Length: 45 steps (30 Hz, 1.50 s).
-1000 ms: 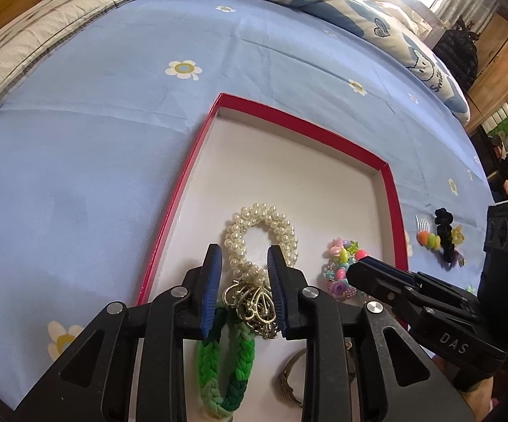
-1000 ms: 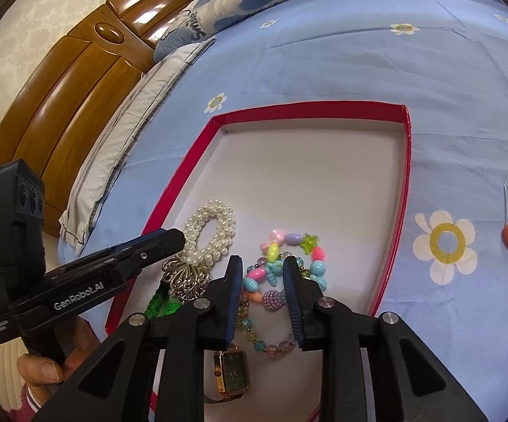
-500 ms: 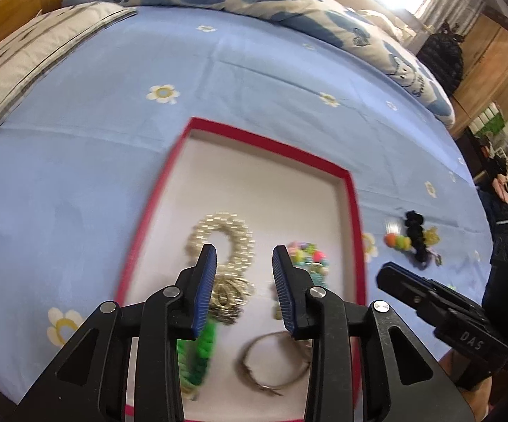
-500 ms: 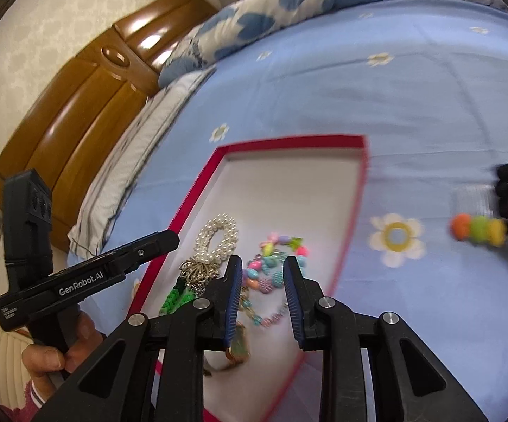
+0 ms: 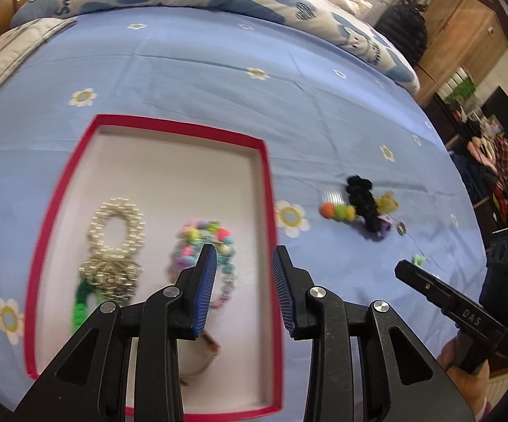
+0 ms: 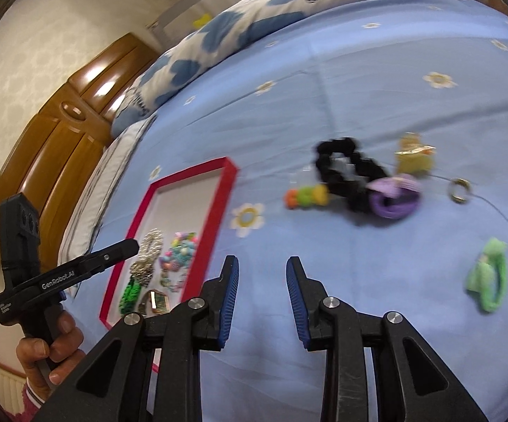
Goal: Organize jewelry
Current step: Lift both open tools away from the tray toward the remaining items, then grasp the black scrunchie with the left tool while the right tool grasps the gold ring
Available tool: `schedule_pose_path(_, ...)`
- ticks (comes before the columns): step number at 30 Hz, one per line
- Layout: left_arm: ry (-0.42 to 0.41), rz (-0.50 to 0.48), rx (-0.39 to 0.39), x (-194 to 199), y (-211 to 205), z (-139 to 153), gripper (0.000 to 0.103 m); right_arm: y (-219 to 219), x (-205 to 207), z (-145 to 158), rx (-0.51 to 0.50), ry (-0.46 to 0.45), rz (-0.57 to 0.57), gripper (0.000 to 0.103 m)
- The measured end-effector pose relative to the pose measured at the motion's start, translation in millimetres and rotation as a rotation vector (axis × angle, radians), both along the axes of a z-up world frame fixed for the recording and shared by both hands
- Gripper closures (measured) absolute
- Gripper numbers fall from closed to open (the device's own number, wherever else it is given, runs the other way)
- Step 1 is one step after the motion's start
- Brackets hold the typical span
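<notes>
Both pairs of jaws stand narrowly parted with nothing between the blue pads. The left gripper (image 5: 243, 290) hangs at the lower middle of its frame, over the right rim of the red-edged box (image 5: 270, 211), one pad above the box floor and the other above the bed sheet (image 5: 183, 81). The right gripper (image 6: 261, 297) hovers over bare sheet, pointing toward the loose pieces, and neither carries anything, which suggests each is between deliveries.

Inside the box, at the left of the left wrist view, lie the pearl bracelet (image 5: 118, 227), a colourful bead bracelet (image 5: 204, 246), a green woven band (image 5: 81, 307) and a gold watch (image 5: 206, 348), packed toward the near end, probably to leave the far end free for more.

Still outside, toward the upper right of the right wrist view, sit a black scrunchie (image 6: 345, 172), a purple scrunchie (image 6: 394, 198), an orange-and-green hair comb (image 6: 305, 195), a yellow piece (image 6: 414, 158) and a ring (image 6: 459, 190); a green scrunchie (image 6: 488, 274) lies apart at the right edge. These look like the next targets.
</notes>
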State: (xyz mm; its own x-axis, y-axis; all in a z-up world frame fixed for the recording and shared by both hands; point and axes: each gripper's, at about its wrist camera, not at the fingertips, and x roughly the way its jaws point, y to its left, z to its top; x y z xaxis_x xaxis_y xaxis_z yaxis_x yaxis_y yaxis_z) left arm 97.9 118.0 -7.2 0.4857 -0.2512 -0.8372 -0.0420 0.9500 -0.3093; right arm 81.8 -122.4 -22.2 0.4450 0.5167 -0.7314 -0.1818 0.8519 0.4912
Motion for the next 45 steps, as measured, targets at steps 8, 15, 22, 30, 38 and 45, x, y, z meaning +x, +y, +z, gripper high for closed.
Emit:
schedule_pose_path(8,0.007,-0.067,0.005,9,-36,1,0.066,-51,-8,-1,-0.025,-0.006,-0.096,0.066)
schedule_pose_path(15,0.019,-0.118,0.009,26,-66,-1,0.066,-81,2,-5,-0.042,-0.006,-0.156,0.066)
schedule_pose_path(22,0.032,-0.173,0.02,52,-98,-7,0.066,-102,23,-10,-0.119,-0.024,-0.186,0.066)
schedule_pose_path(30,0.061,-0.231,0.02,90,-135,-26,0.066,-112,52,-27,-0.194,-0.009,-0.174,0.066)
schedule_pose_path(38,0.113,-0.267,0.017,116,-164,-49,0.066,-108,66,-41,-0.223,0.002,-0.145,0.066)
schedule_pose_path(45,0.097,-0.288,0.048,118,-172,-54,0.093,-103,71,-49,-0.276,-0.01,-0.131,0.075)
